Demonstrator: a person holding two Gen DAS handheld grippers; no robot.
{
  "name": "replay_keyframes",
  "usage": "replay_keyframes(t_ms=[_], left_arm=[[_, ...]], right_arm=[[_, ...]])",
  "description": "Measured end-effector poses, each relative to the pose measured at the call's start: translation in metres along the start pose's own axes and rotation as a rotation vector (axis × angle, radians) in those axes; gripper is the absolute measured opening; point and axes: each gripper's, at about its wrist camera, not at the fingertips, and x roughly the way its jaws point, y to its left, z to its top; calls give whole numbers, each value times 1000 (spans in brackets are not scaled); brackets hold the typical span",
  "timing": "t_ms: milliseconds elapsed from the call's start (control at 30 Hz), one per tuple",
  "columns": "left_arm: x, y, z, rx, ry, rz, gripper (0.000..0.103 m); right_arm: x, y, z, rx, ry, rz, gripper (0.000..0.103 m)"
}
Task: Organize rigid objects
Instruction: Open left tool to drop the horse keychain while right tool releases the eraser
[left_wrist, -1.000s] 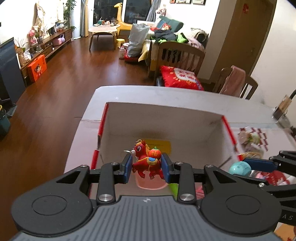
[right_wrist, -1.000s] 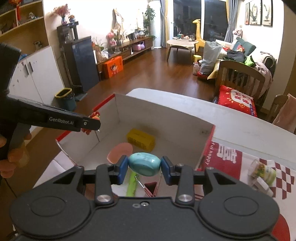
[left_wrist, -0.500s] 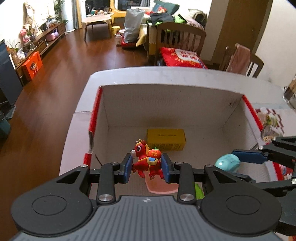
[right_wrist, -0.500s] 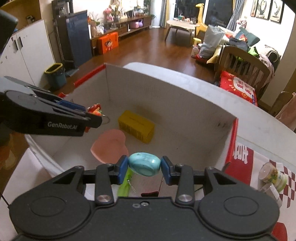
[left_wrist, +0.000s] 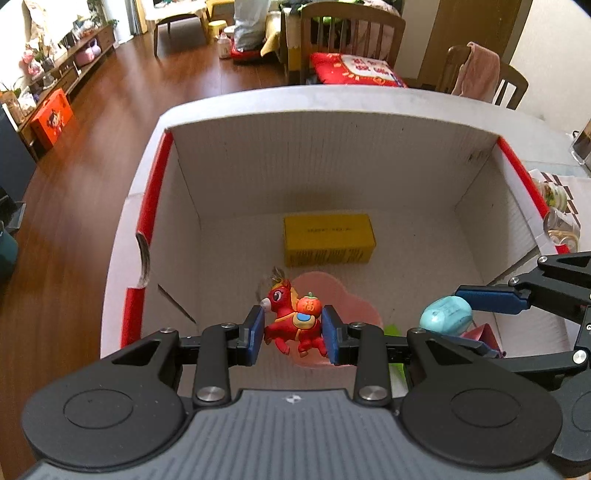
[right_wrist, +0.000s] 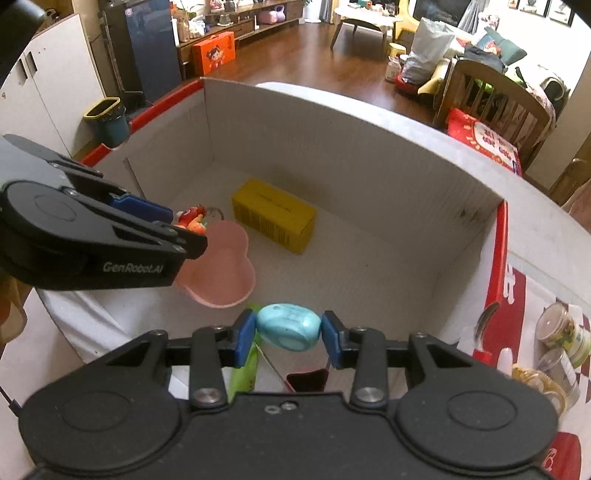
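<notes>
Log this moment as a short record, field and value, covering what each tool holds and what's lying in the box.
left tool: shut on red horse toy, held over the pink heart dish
right tool: shut on teal oval object, held inside the box
box: white cardboard, red edges, open top
box floor: yellow carton, pink heart dish, green item partly hidden
outside box: jars on the right
</notes>
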Motion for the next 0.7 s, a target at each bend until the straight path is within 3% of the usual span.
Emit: replay_keyframes(t_ms=[400,633,700], left_arm=[[10,2,-2,-17,43,-1,33],[5,5,-6,-39,44,-14,33],[2,5,-6,-46,42,-17,38]], right_arm=[[-1,-1,-3,12,-1,3,39],[-12,-4,-6,35,-41,12,47],[-16,-5,-7,45,-52,16,48]])
